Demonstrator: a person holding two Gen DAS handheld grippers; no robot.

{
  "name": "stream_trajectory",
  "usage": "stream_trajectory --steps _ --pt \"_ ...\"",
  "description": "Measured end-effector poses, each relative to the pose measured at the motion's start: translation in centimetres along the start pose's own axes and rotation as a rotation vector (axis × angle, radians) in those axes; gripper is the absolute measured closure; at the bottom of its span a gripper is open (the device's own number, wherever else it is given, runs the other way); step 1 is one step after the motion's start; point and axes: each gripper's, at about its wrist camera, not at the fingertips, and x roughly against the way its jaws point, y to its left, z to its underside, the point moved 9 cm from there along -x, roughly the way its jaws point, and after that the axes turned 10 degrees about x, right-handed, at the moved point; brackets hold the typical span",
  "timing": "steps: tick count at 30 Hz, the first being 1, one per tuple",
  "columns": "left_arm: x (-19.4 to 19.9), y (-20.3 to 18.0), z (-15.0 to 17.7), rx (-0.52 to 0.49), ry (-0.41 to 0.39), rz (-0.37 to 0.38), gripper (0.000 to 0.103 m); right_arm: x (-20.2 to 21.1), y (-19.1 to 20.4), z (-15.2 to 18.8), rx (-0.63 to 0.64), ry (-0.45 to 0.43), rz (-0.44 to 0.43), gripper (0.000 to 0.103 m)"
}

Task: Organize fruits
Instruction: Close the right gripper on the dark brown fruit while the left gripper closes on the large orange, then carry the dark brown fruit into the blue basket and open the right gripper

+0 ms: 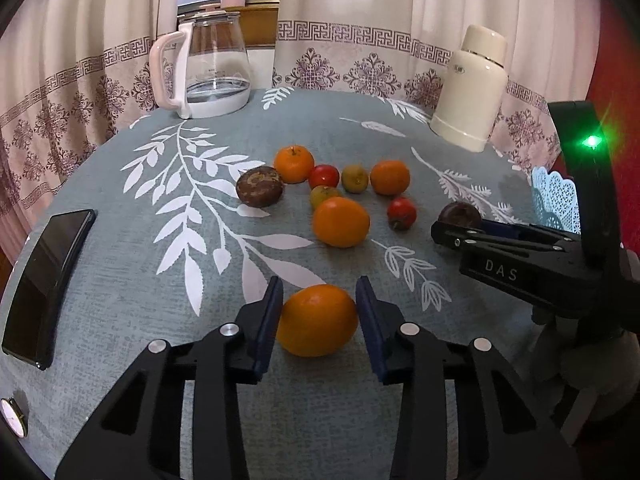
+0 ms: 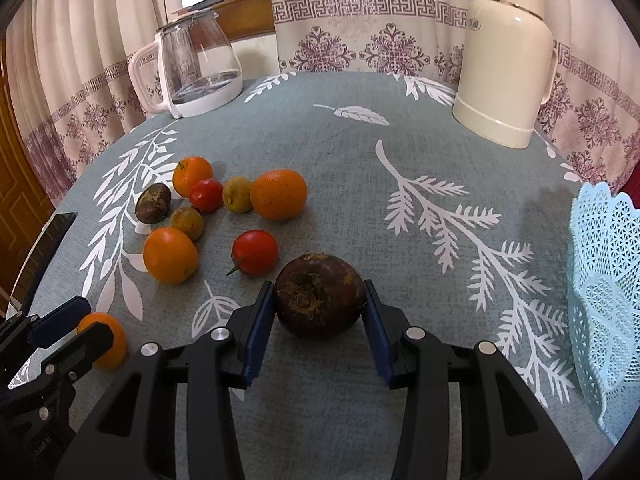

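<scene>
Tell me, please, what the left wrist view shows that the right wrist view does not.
Only the left wrist view shows a wristwatch at the table's near left edge and the whole dark phone.

Only the right wrist view shows most of the light blue basket and a wooden door.

Both show the left hand-held gripper around an orange, the right hand-held gripper clamped on a dark brown fruit, the loose fruits, the glass kettle and the cream flask.
</scene>
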Motion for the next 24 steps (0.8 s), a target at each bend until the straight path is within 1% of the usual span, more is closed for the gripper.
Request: stream_trajectory --steps 3,7,8,10,11,12,15,18,21,22,23,24 --pt "0.3 0.2 -0.2 0.009 -0.019 -0.001 0.069 0.2 -0.1 -0.2 -0.007 -0.014 -0.001 0.059" --pt "0.4 0.2 -0.3 0.011 -0.02 0.0 0.069 0.2 -0.2 -0.1 -0.012 -0.012 -0.008 0.059" --pt "0.4 0.2 -0.3 0.011 -0.02 0.001 0.068 0.1 -0.2 -0.1 -0.011 -0.009 -0.011 0.059" --pt "0.4 0.0 -0.1 0.007 -0.008 0.014 0.051 0.1 -0.1 0.0 -0.008 -0.006 -0.014 0.059" --pt "0.4 -0.1 -0.1 0.002 -0.009 0.009 0.035 0.0 -0.1 0.1 -0.007 -0.004 -0.016 0.059" --pt "0.5 -0.2 -0.1 -0.005 -0.011 0.005 0.028 0.0 0.0 0.1 -0.006 -0.002 -0.018 0.059" --pt "0.0 -0.4 0.2 -0.024 0.006 -0.014 0.028 -0.1 0.0 0.1 -0.005 0.001 -0.02 0.059" --pt "-1.1 -0.1 0.7 -0.028 0.06 -0.05 0.029 -0.1 0.0 0.2 -0.01 0.002 -0.023 0.059" --pt "-1.8 -0.2 1.3 -0.043 0.104 -0.057 0.043 -0.2 0.0 0.2 -0.016 0.007 -0.025 0.059" --pt "-1.9 -0.3 1.5 -0.053 0.114 -0.055 0.046 -0.2 0.0 0.3 -0.016 0.01 -0.025 0.059" --pt "-1.9 -0.5 1.6 -0.064 0.116 -0.056 0.048 -0.3 -0.1 0.3 -0.017 0.012 -0.026 0.059" --pt "-1.8 -0.8 1.7 -0.081 0.112 -0.06 0.053 -0.3 -0.1 0.3 -0.018 0.012 -0.028 0.059"
